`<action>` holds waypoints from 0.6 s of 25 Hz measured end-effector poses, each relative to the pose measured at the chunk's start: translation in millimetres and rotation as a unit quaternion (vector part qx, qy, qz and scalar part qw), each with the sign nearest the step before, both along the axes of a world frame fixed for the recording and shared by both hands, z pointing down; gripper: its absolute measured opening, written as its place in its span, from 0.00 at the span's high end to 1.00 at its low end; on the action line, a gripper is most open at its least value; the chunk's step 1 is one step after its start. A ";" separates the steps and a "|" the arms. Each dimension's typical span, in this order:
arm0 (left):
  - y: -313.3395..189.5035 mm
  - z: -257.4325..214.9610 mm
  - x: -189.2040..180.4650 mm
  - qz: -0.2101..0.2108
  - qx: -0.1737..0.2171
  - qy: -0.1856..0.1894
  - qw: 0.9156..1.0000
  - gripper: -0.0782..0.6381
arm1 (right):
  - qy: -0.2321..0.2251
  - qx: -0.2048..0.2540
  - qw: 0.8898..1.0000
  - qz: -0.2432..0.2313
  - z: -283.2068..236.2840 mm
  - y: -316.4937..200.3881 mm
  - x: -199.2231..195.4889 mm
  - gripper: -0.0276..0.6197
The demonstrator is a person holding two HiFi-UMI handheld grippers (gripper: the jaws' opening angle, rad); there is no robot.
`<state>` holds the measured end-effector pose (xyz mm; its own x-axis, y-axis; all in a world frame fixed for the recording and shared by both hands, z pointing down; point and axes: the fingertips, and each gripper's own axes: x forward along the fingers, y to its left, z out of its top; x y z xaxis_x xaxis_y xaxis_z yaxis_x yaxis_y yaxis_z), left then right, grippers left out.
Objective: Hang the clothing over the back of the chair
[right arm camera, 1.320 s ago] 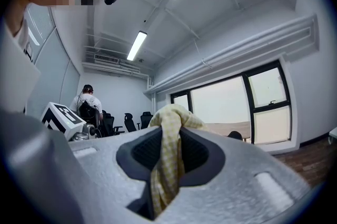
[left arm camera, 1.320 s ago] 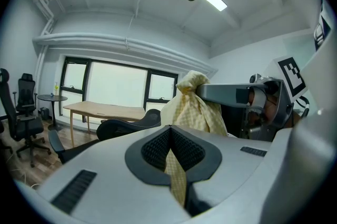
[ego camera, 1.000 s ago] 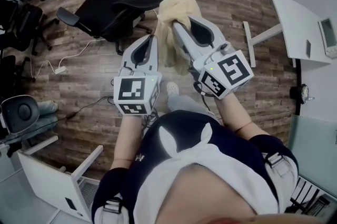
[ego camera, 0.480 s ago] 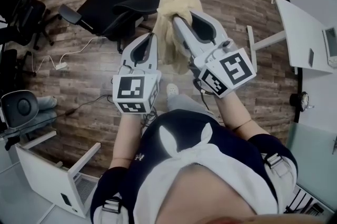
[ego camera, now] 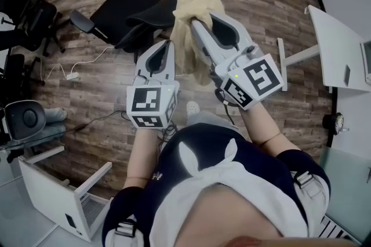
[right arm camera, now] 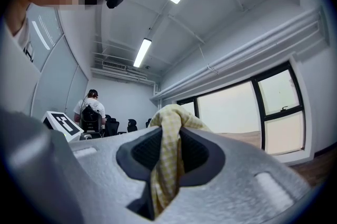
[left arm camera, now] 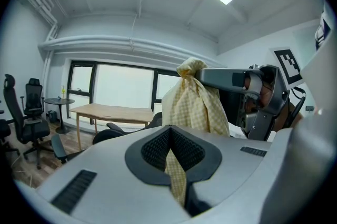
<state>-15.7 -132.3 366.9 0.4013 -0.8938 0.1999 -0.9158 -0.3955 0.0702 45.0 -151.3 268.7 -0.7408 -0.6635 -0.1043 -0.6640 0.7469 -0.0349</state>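
Clothing point(ego camera: 194, 14), yellow and checked, hangs bunched just short of the chair point(ego camera: 116, 8) and overlaps its backrest from this side. The right hand-held gripper point(right arm camera: 166, 139) is clamped on a thick fold, and the left hand-held gripper point(left arm camera: 171, 136) pinches a thin strip lower down. The garment's length runs downward. The backrest's top edge lies beyond, seemingly nearer the right one. Bare floor point(ego camera: 104, 95) surrounds the chair, and the white table point(ego camera: 336, 48) stands well off to its right.

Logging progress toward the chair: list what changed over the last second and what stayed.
The left gripper and right gripper have carried the yellow checked cloth closer to the black office chair, whose backrest now sits nearer them in the head view. Nothing was grasped or released. Unchanged: both grippers shut on the cloth, the right one higher.
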 end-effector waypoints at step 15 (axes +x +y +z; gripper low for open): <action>-13.6 -4.5 -3.2 -0.050 0.006 0.003 0.999 0.88 | 0.011 0.060 0.998 -0.033 -33.3 -26.4 1.6 0.84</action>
<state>-18.9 -145.9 362.4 0.3113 -0.9318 0.1865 -0.9503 -0.3030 0.0722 46.6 -177.8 235.4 -0.7860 -0.5962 -0.1632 -0.6122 0.7874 0.0722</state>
